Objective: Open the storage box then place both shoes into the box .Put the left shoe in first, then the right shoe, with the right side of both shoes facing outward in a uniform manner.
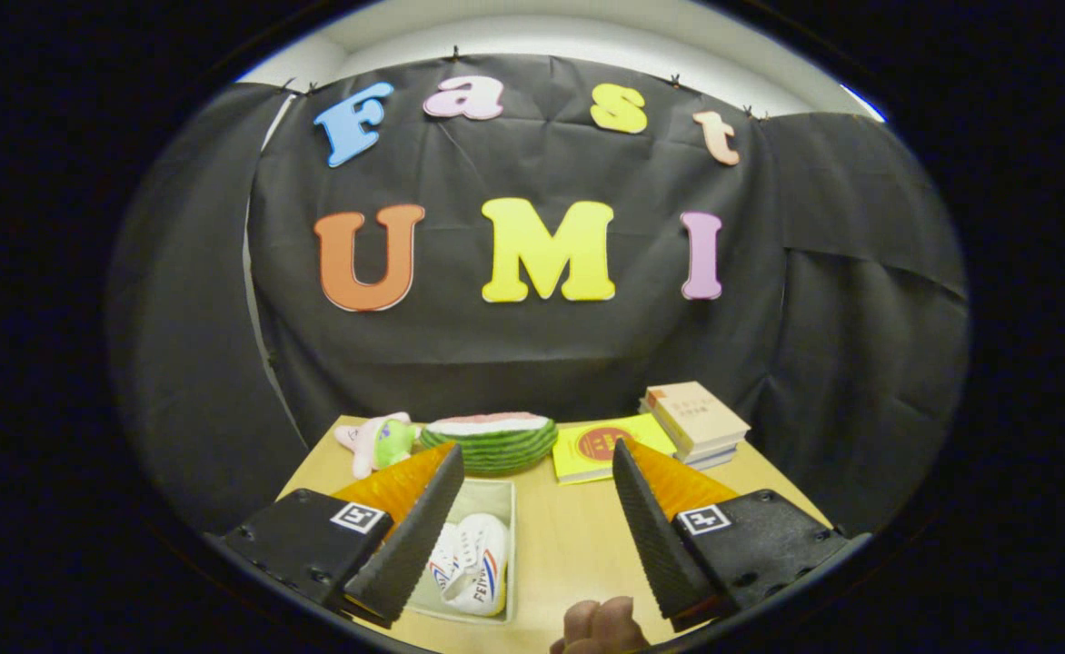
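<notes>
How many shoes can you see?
2. Both white canvas shoes with red and blue stripes lie side by side in the pale open storage box, between the open gripper fingers, partly hidden by the left one.

— What's holding everything?
— A pale wooden table (560, 545).
— And on it?
— At the far edge, a pink and green plush (374, 442), a watermelon-slice toy (492, 441), a yellow book (598, 447), then a stack of books (696, 422). Nearer, an open box (489, 498) with white shoes (471, 563) inside. A hand (598, 627) shows at the near edge.
</notes>
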`<act>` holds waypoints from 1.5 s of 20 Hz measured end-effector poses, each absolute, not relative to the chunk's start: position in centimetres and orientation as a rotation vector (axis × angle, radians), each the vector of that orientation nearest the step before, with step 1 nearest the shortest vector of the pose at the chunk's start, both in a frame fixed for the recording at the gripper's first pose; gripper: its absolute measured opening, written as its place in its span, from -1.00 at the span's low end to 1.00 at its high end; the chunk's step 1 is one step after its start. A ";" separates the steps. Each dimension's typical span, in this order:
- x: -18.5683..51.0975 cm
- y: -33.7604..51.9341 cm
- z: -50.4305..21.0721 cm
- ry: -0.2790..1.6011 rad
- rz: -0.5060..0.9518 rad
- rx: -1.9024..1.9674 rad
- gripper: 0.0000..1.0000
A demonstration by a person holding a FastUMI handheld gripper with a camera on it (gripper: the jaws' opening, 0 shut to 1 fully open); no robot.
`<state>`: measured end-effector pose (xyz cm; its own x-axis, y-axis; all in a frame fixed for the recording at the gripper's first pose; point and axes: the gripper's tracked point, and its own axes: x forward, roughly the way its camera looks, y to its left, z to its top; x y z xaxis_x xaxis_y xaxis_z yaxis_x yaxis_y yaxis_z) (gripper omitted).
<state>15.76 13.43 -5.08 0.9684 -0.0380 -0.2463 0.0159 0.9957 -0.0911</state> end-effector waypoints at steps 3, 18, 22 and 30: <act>13.6 13.0 -2.1 0.154 -0.015 -0.113 1.00; 2.6 7.6 6.2 -0.098 -0.028 0.015 1.00; 1.5 6.5 5.2 -0.078 -0.012 -0.004 1.00; 1.4 5.2 4.1 -0.069 -0.005 0.006 1.00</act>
<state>1.39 5.20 4.10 0.9976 -0.0051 0.0684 0.0047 1.0000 0.0063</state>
